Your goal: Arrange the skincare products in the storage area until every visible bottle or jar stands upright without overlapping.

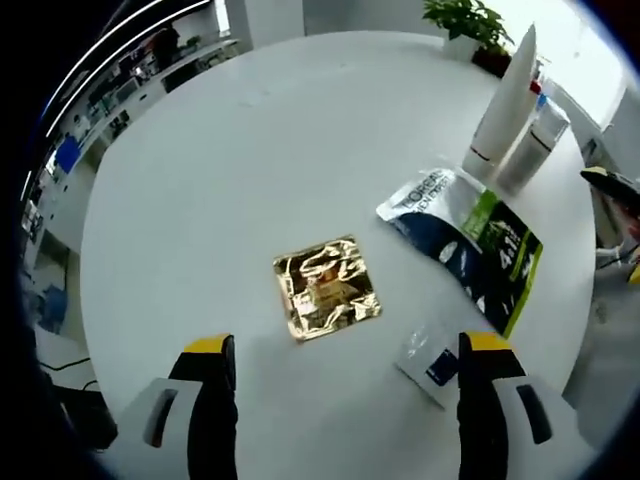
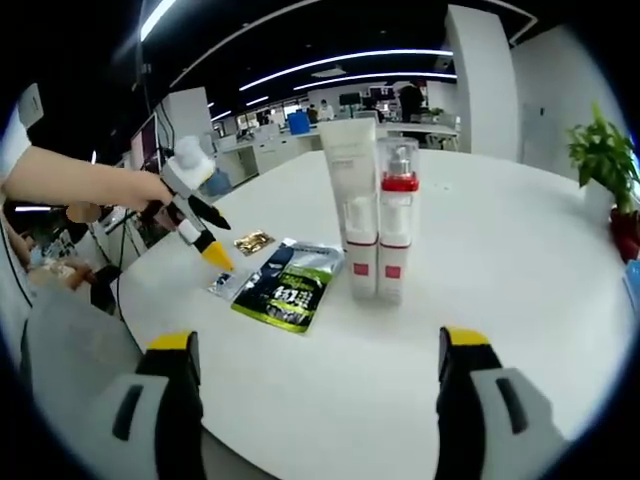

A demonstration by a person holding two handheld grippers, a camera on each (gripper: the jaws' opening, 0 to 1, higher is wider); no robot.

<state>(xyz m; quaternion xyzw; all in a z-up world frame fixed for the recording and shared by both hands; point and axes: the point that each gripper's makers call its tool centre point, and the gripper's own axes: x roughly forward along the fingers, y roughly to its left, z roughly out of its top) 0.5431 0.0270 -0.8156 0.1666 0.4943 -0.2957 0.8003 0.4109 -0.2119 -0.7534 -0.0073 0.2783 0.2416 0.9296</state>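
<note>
Tube and pump bottle: in the right gripper view we see the white tube (image 2: pixel 350 205) and the red-collared pump bottle (image 2: pixel 396 215) standing upright at frame centre, just beside each other, their long axes vertical. In the left gripper view the same pair sits at upper right, tube (image 1: pixel 505 100) and bottle (image 1: pixel 534 145).

Flat sachets: the gold foil sachet (image 1: pixel 326 287) lies flat just above and between the left jaws; the dark green-and-silver pouch (image 1: pixel 468 240) lies to its right, long axis slanting toward lower right; a small white-and-blue sachet (image 1: pixel 430 358) lies just beside the right-hand jaw.

Nearer hand: we judge the left gripper (image 1: pixel 345 375) nearer the sachets and the right gripper (image 2: pixel 315 370) nearer the upright pair.

Jaws: both pairs stand spread wide, gripping nothing.

Table: the round white table (image 1: pixel 230 170) carries everything.

View difference: the right gripper view shows the left gripper (image 2: pixel 205 240) held by a hand (image 2: pixel 140 190) at left, tips low over the small sachet, possibly touching it; the left gripper view shows the gold sachet's crumpled face.
</note>
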